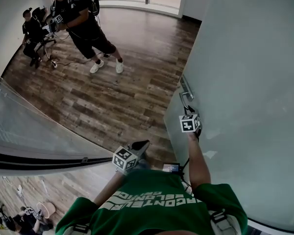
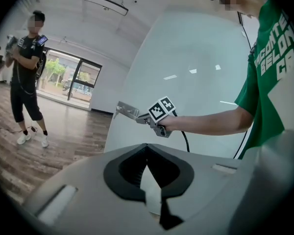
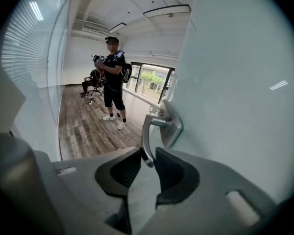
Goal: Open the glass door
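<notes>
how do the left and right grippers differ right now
The grey left gripper has its jaws together on nothing; the grey right gripper is clamped on the silver metal lever handle. The left gripper hangs clear of the frosted glass door; the right gripper is at it. Both carry marker cubes.

Bright daylight enters through far windows point(image 2: 63, 77); fisheye edges darken.

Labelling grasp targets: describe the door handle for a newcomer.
Find the frosted glass door on the right. Near its left edge sits a silver lever handle on a metal plate, the only hardware there, its tip between the fingers of the right gripper.
</notes>
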`<state>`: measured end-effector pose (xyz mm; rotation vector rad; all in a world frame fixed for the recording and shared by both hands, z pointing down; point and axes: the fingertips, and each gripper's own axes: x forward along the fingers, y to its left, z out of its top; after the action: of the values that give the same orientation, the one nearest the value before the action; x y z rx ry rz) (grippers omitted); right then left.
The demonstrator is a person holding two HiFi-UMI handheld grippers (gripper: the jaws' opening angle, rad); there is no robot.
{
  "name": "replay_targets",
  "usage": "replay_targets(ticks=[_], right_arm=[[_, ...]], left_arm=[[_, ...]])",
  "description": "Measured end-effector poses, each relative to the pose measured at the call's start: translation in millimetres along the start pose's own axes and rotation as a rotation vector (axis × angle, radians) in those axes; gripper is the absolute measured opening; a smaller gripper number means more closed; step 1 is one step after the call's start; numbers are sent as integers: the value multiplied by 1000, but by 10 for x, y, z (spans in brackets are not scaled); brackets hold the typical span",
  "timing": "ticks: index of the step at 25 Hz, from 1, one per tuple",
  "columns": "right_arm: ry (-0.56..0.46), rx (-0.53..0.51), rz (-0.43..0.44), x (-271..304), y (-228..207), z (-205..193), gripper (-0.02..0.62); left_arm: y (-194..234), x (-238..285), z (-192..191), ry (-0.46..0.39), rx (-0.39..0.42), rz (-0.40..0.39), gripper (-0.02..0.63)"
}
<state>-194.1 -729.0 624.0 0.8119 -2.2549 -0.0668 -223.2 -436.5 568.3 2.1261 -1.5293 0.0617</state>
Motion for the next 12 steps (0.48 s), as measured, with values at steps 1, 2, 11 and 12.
replay_targets(ticks=[1, 2, 11, 12], right_arm=[[6, 11, -3, 21, -74, -10, 75], [12, 22, -6, 40, -148, -19, 75], [24, 101, -57, 147, -755, -166, 75], [29, 104, -64, 173, -824, -215, 75]], left_arm=[[53, 40, 55, 4, 6, -12, 14], [109, 80, 108, 5, 13, -24, 14], [521, 380, 373, 1, 45, -95, 14], [541, 397, 376, 2, 46, -100, 14]])
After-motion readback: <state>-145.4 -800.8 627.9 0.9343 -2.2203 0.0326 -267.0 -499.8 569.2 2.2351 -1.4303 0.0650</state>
